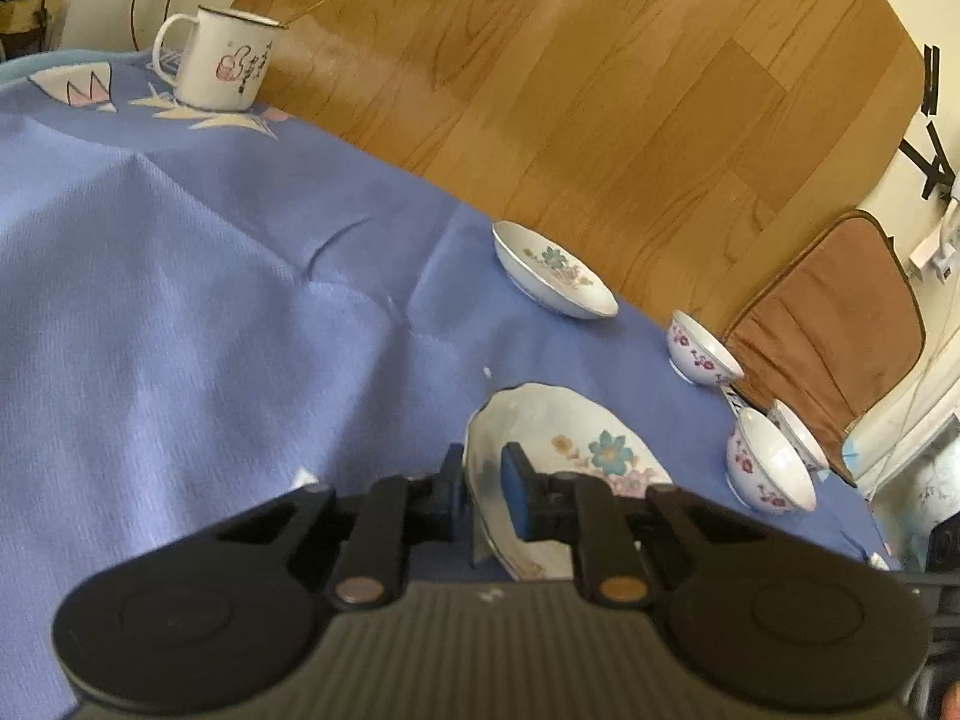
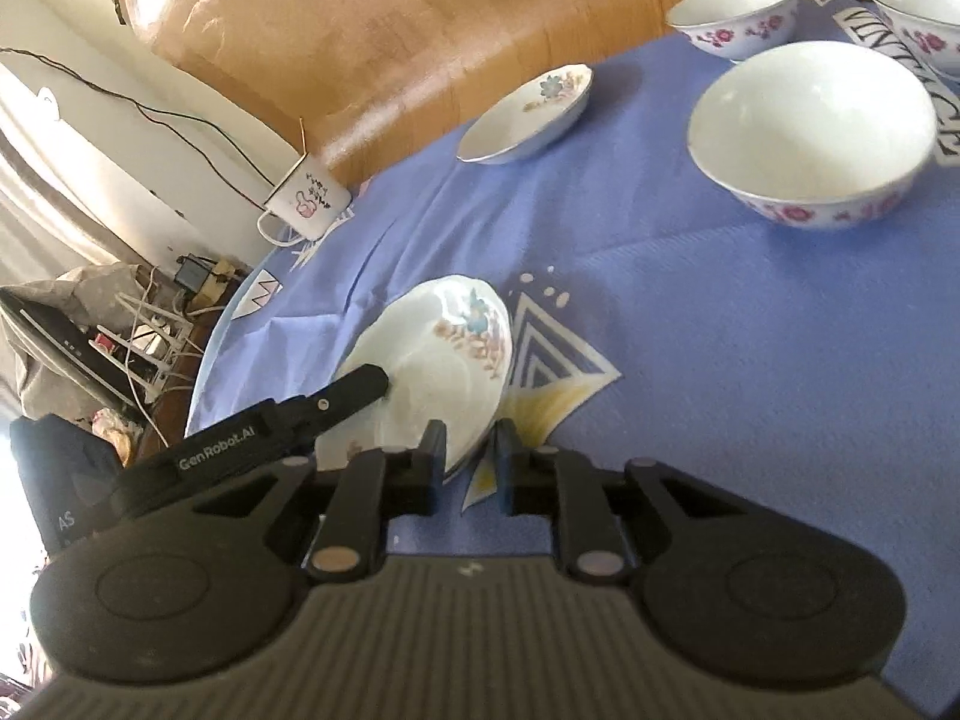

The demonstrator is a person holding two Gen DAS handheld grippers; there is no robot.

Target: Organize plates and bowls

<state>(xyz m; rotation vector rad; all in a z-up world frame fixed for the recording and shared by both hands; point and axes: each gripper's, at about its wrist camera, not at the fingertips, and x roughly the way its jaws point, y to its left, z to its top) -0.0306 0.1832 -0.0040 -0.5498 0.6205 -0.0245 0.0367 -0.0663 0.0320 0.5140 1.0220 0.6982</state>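
A white plate with a blue flower (image 1: 570, 462) is tilted above the blue tablecloth, and both grippers hold it. My left gripper (image 1: 485, 489) is shut on its near rim. In the right wrist view the same plate (image 2: 447, 354) has its lower rim between the jaws of my right gripper (image 2: 470, 456), which is shut on it; the left gripper's finger (image 2: 360, 387) touches its left side. A second flowered plate (image 1: 555, 270) (image 2: 528, 114) lies near the table's far edge. Three small flowered bowls stand to the right: one (image 1: 702, 357), one (image 1: 768, 462), and one behind it (image 1: 801, 435).
A white enamel mug (image 1: 222, 57) (image 2: 306, 198) stands at the table's far corner. The blue tablecloth (image 1: 210, 300) is wrinkled. A brown cushioned chair (image 1: 840, 324) stands beside the table on the wood floor. Cables and clutter (image 2: 138, 324) lie beyond the table's left edge.
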